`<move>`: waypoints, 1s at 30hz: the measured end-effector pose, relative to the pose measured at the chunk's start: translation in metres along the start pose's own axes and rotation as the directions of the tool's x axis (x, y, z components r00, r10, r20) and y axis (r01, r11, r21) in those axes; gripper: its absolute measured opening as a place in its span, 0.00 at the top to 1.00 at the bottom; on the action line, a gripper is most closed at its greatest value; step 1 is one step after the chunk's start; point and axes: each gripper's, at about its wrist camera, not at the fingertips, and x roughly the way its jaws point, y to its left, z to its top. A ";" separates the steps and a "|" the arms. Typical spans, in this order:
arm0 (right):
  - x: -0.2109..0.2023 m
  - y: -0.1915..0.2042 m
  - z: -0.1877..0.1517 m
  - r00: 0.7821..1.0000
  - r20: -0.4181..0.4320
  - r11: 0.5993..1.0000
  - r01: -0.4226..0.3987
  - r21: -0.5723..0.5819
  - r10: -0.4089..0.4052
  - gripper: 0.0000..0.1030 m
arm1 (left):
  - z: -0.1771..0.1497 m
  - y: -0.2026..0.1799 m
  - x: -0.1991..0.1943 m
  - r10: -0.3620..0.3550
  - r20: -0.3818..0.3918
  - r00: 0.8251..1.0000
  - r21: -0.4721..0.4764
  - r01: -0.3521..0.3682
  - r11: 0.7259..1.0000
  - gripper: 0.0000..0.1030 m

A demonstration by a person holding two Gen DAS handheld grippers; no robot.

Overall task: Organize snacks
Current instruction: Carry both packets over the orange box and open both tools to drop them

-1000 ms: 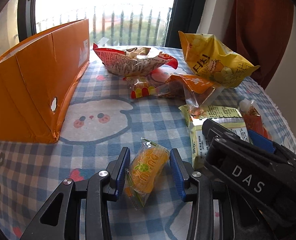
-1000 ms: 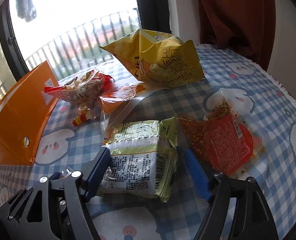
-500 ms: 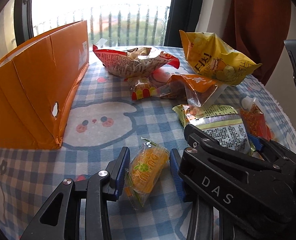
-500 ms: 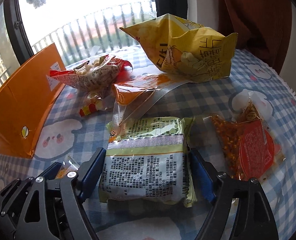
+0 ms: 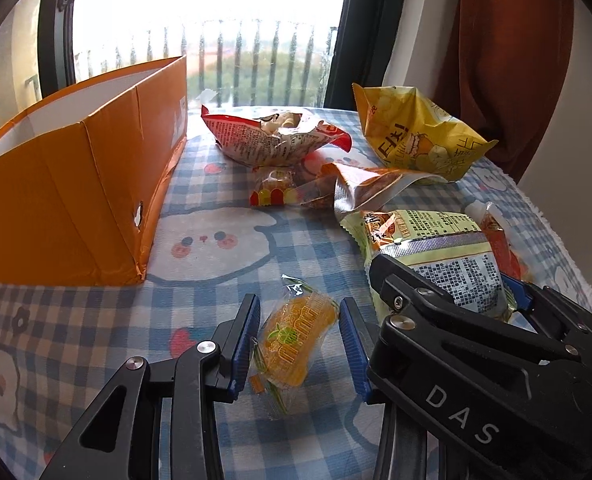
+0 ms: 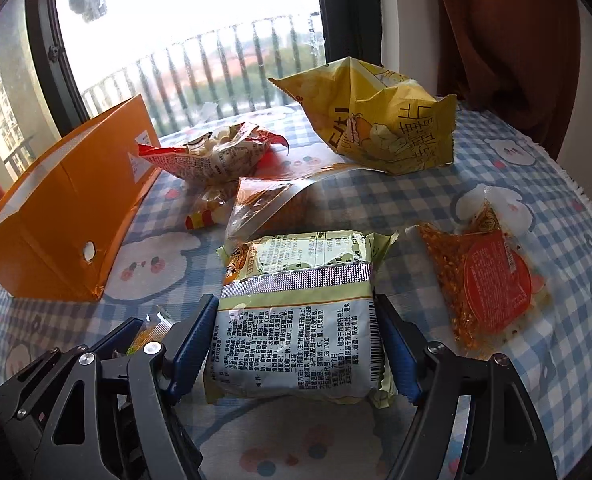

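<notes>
My left gripper (image 5: 297, 340) is open around a small orange jelly pack (image 5: 296, 338) that lies on the checked tablecloth; the left pad touches it, the right pad stands a little off. My right gripper (image 6: 296, 344) straddles a pale green noodle pack (image 6: 296, 312), its blue pads at both sides of the pack, which rests on the cloth. The same pack (image 5: 443, 256) shows in the left wrist view with the right gripper (image 5: 475, 360) over it. An open orange box (image 5: 68, 184) stands at the left.
Farther back lie a yellow chip bag (image 5: 415, 140), a red-white opened snack bag (image 5: 272, 140), a clear orange pouch (image 6: 280, 204), a small candy pack (image 5: 274, 194) and a red sauce packet (image 6: 483, 284). The round table edge (image 6: 587, 216) runs at right.
The right gripper has slid forward over the green noodle pack and its pads now sit against its sides. The left gripper stays around the jelly pack.
</notes>
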 end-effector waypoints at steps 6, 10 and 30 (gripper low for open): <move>-0.025 -0.002 0.002 0.998 0.056 1.000 0.003 0.016 -0.004 0.24 | 0.004 -0.005 -0.019 -0.022 0.049 0.999 0.008 0.021 1.000 0.60; -0.041 -0.003 0.004 0.996 0.093 1.000 -0.001 0.021 -0.001 0.24 | 0.007 -0.007 -0.031 -0.029 0.081 0.996 0.018 0.027 0.999 0.60; -0.089 0.023 0.044 0.959 0.270 0.996 -0.081 -0.033 0.087 0.24 | 0.049 0.002 -0.085 0.022 0.268 0.963 0.042 -0.034 0.999 0.60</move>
